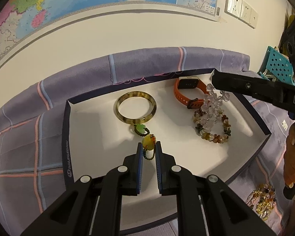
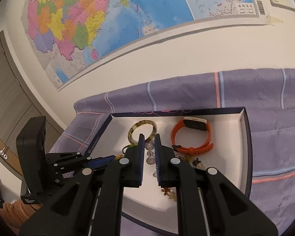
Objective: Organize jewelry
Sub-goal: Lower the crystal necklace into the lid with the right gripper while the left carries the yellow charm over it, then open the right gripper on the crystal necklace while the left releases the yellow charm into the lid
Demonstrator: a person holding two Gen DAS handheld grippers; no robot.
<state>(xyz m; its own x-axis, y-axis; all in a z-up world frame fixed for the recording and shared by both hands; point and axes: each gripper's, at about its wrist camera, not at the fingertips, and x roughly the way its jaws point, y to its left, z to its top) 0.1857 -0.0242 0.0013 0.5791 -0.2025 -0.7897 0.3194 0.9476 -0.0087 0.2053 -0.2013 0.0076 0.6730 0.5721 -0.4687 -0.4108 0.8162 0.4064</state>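
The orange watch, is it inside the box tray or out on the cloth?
Inside. The orange watch lies on the white floor of the box tray, near its far wall, strap looped and buckled.

Gold jewelry pile partly cut off; map lettering unreadable.

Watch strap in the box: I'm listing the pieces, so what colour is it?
Orange watch strap, clearest in the right wrist view.
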